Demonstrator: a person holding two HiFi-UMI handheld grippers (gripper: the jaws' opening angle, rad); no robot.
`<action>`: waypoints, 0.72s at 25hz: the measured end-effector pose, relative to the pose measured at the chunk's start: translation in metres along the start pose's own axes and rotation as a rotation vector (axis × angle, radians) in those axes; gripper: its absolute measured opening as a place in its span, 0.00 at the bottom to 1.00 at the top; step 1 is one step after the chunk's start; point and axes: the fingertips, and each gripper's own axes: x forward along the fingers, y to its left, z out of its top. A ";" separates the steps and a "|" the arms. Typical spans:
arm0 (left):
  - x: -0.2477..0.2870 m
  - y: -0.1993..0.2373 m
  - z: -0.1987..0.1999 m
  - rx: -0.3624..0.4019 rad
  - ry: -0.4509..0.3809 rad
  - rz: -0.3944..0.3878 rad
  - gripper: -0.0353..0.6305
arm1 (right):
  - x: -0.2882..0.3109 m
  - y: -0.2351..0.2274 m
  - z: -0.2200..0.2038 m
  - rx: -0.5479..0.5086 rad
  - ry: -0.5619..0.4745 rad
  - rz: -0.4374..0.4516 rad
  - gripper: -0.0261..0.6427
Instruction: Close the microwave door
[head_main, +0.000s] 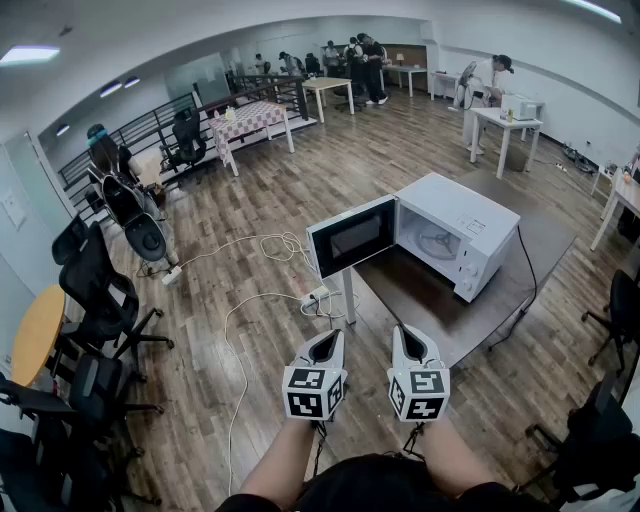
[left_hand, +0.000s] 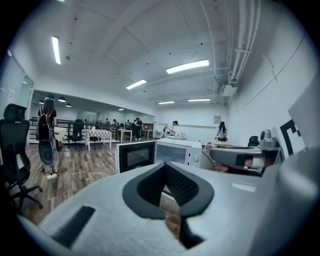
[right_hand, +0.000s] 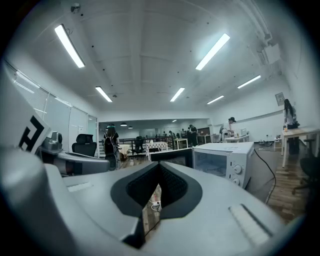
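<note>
A white microwave (head_main: 458, 228) stands on a dark table (head_main: 425, 300) ahead of me. Its door (head_main: 352, 236) with a dark window hangs wide open to the left, and the cavity with its turntable shows. Both grippers are held low and side by side in front of the table's near corner, apart from the microwave. The left gripper (head_main: 330, 338) is shut with nothing in it. The right gripper (head_main: 403, 332) has its tips together and is also empty. The left gripper view shows the microwave (left_hand: 177, 152) and door (left_hand: 135, 156) beyond its jaws. In the right gripper view the microwave (right_hand: 225, 160) stands right of centre.
A power strip with white cables (head_main: 315, 297) lies on the wooden floor by the table leg. Black office chairs (head_main: 95, 290) crowd the left side. White tables (head_main: 505, 125) and several people are at the far end of the room.
</note>
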 end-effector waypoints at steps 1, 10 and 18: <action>0.001 -0.002 0.000 0.001 0.001 0.002 0.07 | -0.001 -0.001 0.001 0.000 -0.001 0.002 0.05; 0.008 -0.017 -0.005 0.004 0.014 0.022 0.07 | -0.004 -0.015 -0.002 0.024 0.001 0.028 0.05; 0.018 -0.031 -0.010 0.000 0.032 0.054 0.07 | -0.006 -0.028 -0.008 0.012 0.010 0.057 0.05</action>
